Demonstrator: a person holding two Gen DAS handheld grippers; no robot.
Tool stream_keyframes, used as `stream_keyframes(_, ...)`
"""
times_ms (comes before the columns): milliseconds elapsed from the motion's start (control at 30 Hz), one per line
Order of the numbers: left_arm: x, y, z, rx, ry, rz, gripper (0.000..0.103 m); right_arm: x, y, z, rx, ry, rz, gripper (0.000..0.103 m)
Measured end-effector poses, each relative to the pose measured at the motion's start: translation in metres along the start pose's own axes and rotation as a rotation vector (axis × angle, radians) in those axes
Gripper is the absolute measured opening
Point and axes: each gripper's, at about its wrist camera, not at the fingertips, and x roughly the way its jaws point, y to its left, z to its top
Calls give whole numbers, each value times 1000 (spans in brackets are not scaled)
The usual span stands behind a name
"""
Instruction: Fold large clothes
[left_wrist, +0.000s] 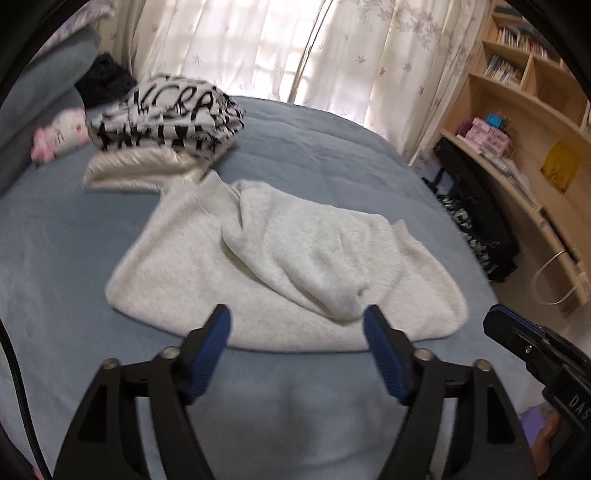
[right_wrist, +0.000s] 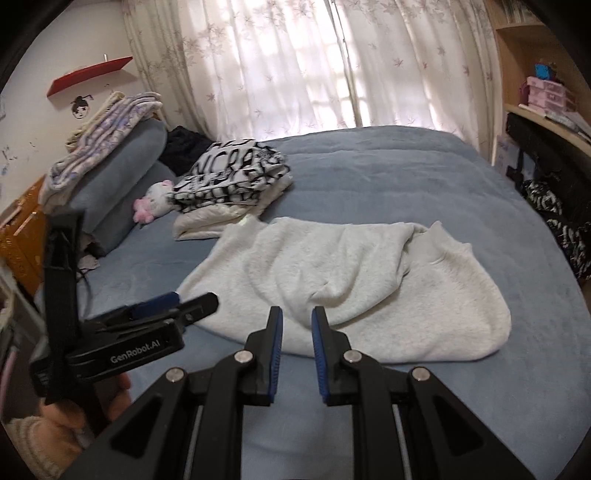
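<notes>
My left claw (left_wrist: 297, 325) gapes wide and my right claw (right_wrist: 297, 326) narrow, both empty, near the folded grey sweatshirt (left_wrist: 280, 258) on the bed (left_wrist: 332, 147).

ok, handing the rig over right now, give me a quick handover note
Left hand-held gripper: jaws wide open, nothing between them, above the near edge of the grey sweatshirt.
Right hand-held gripper: narrow gap between the jaws, empty.
Sweatshirt lies on the blue bed cover, partly folded, one layer turned over its middle, still rumpled.
Done: black-and-white printed garment folded and stacked on a cream one near the pillows.
Left: finish folding the sweatshirt, probably add it to the stack.
</notes>
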Motion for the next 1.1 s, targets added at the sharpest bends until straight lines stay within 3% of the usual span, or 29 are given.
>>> stream_keyframes(100, 2, 25, -13, -90, 26, -92, 86, -4, 4, -1, 1, 14, 60, 16)
stream_keyframes(300, 44, 88, -40, -340, 124, -154, 87, 30, 6, -11, 8, 35, 36, 16)
stream_keyframes(567, 100, 145, -58, -547, 45, -181, 87, 77, -18, -15, 103, 57, 42, 16)
stream_keyframes(667, 117, 155, -56, -575, 22, -159, 87, 88, -25, -11, 108, 48, 38, 15)
stream_keyframes(1033, 157, 170, -6, -532, -98, -117, 86, 129, -30, 25, 56, 23, 1, 15)
stream_keyframes(1100, 160, 173, 3, -534, -132, -100, 79, 143, -26, 37, 12, 4, -42, 15)
